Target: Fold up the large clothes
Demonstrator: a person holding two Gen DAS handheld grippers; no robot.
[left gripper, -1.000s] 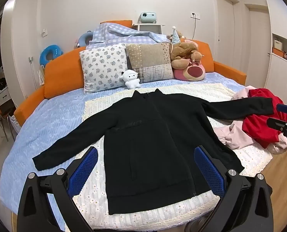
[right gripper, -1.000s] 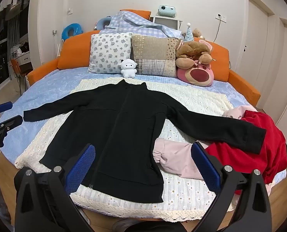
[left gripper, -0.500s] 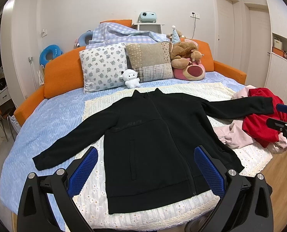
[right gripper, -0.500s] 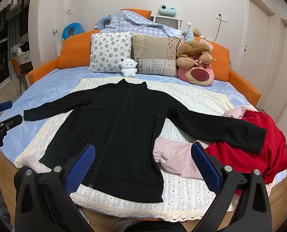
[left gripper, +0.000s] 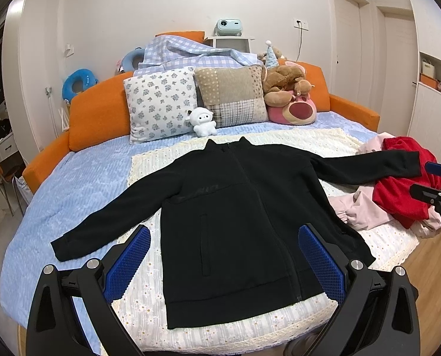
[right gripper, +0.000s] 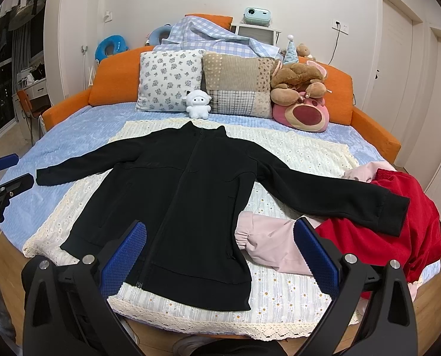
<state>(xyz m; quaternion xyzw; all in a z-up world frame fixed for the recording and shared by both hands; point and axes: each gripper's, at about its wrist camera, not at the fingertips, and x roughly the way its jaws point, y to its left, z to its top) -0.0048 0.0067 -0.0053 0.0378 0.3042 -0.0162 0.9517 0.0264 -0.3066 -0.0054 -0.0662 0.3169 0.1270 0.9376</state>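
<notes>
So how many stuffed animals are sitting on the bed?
4 that show. A small white lamb sits before the pillows. A brown bear lies atop a pink bear at the right. A little bear peeks behind them. More may hide behind the pillows.

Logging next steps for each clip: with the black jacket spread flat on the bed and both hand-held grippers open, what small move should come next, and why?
Probably bring the right hand-held gripper toward the right sleeve cuff. The black jacket lies flat, zipped, sleeves spread, so a sleeve fold looks due. That cuff rests on the red garment, and lifting it clears the pile. The left hand-held gripper is open too, holding nothing.
</notes>
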